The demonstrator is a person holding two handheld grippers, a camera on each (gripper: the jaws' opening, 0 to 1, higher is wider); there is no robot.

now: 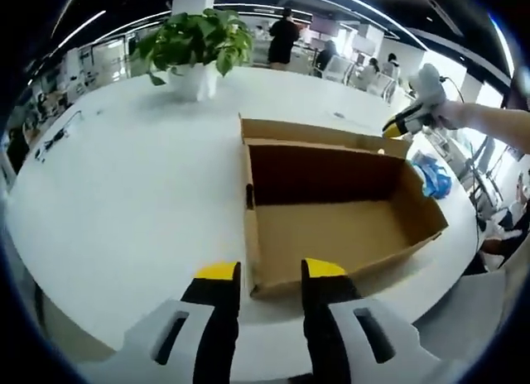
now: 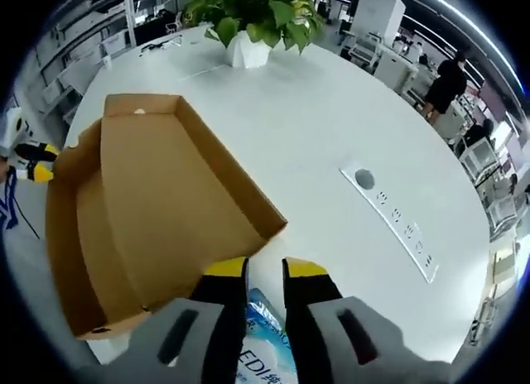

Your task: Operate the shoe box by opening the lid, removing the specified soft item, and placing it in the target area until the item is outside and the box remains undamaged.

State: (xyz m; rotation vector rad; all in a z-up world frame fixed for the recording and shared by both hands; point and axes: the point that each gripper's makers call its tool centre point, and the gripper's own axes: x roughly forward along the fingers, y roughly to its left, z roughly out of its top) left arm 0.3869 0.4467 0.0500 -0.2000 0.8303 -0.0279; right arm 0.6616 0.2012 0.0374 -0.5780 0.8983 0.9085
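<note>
Left gripper (image 1: pixel 271 272): black jaws with yellow tips, parted by a narrow gap, poised just short of the near wall of the open cardboard shoe box (image 1: pixel 331 235); nothing between them.
Right gripper (image 2: pixel 265 270): jaws slightly apart, raised above the box's near corner; seen from the left gripper view at the box's far right corner.
Person's forearm (image 1: pixel 489 121): bare, extended behind the right gripper.

Open shoe box (image 1: pixel 331 227) on white table (image 1: pixel 124 202), left tool (image 1: pixel 269 272) apparently parted, near its front wall
</note>
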